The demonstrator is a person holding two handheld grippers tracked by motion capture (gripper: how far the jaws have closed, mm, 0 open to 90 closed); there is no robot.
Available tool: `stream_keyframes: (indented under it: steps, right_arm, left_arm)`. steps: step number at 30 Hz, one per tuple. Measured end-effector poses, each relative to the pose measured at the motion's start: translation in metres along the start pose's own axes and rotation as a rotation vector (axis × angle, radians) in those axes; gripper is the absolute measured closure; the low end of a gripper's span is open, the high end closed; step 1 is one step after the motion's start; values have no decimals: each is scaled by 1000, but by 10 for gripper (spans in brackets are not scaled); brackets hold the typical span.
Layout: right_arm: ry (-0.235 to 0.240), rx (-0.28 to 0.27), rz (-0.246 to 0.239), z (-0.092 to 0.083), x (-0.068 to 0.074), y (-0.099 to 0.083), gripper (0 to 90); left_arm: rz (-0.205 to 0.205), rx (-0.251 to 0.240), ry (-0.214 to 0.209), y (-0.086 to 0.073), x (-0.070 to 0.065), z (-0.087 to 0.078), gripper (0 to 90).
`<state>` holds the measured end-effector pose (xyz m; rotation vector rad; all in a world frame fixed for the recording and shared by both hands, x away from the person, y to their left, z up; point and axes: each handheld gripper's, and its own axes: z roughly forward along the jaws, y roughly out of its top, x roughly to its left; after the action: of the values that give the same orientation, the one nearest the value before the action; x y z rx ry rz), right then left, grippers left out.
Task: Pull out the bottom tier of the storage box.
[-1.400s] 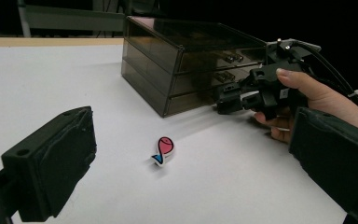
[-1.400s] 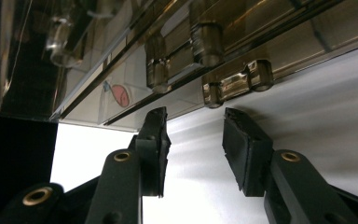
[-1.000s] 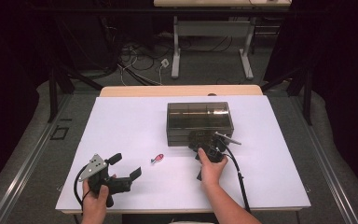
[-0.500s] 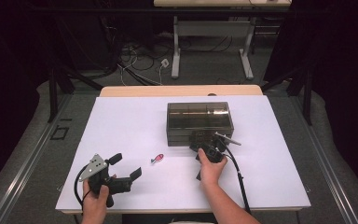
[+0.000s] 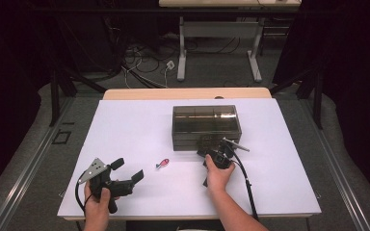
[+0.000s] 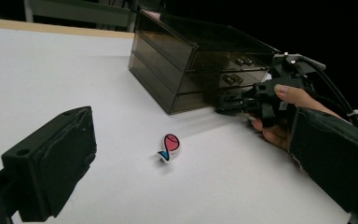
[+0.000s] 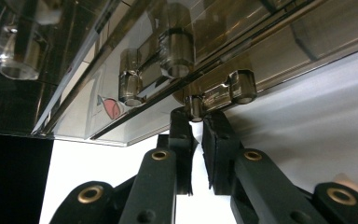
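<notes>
A smoky clear drawer box (image 5: 206, 126) stands at the table's middle. My right gripper (image 5: 208, 152) is at its front, low down. In the right gripper view its jaws (image 7: 196, 126) have just been closing and pinch the bottom drawer's clear handle (image 7: 214, 95). The left gripper view also has that gripper (image 6: 224, 103) at the box (image 6: 186, 60). A small red and blue fish-shaped piece (image 5: 162, 163) (image 6: 169, 147) lies on the white tabletop, left of the box front. My left gripper (image 5: 127, 170) (image 6: 191, 135) is held open near the front left, with nothing between its jaws.
The white table (image 5: 125, 125) has open room on its left half and behind the box. A black cable (image 5: 247, 185) trails from the right gripper toward the front edge. Desk legs and loose cables (image 5: 149, 57) lie on the floor beyond the far edge.
</notes>
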<state>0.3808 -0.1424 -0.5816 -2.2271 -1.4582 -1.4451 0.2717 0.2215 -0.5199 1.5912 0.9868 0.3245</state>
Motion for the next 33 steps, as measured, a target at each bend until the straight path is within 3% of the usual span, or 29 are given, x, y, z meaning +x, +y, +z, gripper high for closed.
stream_keyframes:
  steps: [5, 6, 7, 9, 10, 11, 17, 24, 26, 29, 30, 31, 32, 33]
  right_arm:
    - [-9, 7, -8, -1, 1, 0, 828]
    - [12, -7, -15, 0, 1, -1, 829]
    - [-4, -12, -24, 0, 0, -2, 829]
    - [8, 2, -18, -1, -1, -1, 829]
    - [2, 37, -23, -3, -1, 0, 829]
    - [5, 0, -27, 0, -1, -1, 829]
    - [2, -9, -30, 0, -1, -2, 829]
    - [5, -6, -33, -1, -1, -2, 829]
    - [-4, 34, -38, -4, -1, -1, 829]
    - [2, 3, -36, -2, -1, -3, 829]
    - [-1, 45, -37, -5, -2, -1, 830]
    - [-1, 45, -37, -5, -2, -1, 830]
    - [6, -1, -29, -3, -1, -3, 829]
    - [6, 4, -24, -3, -1, -3, 830]
  left_arm:
    - [-9, -3, 3, 0, 2, 1, 7]
    - [-5, -2, 7, 0, 1, 0, 7]
    - [-3, -6, 10, 0, 1, 0, 7]
    - [-3, -10, 8, 1, 0, 0, 7]
    - [5, -7, 9, 1, 0, 0, 7]
    - [17, -1, 8, 1, -1, 0, 7]
    - [43, 0, 2, 2, -6, 0, 7]
    - [44, -2, 1, 2, -5, 1, 7]
    - [43, -2, 0, 2, -6, 0, 7]
    - [44, -3, 1, 2, -6, 0, 7]
    - [44, -4, 0, 2, -6, 0, 7]
    - [44, -4, 0, 2, -6, 0, 7]
    - [45, -4, 1, 2, -6, 0, 7]
    - [45, -4, 1, 2, -6, 0, 7]
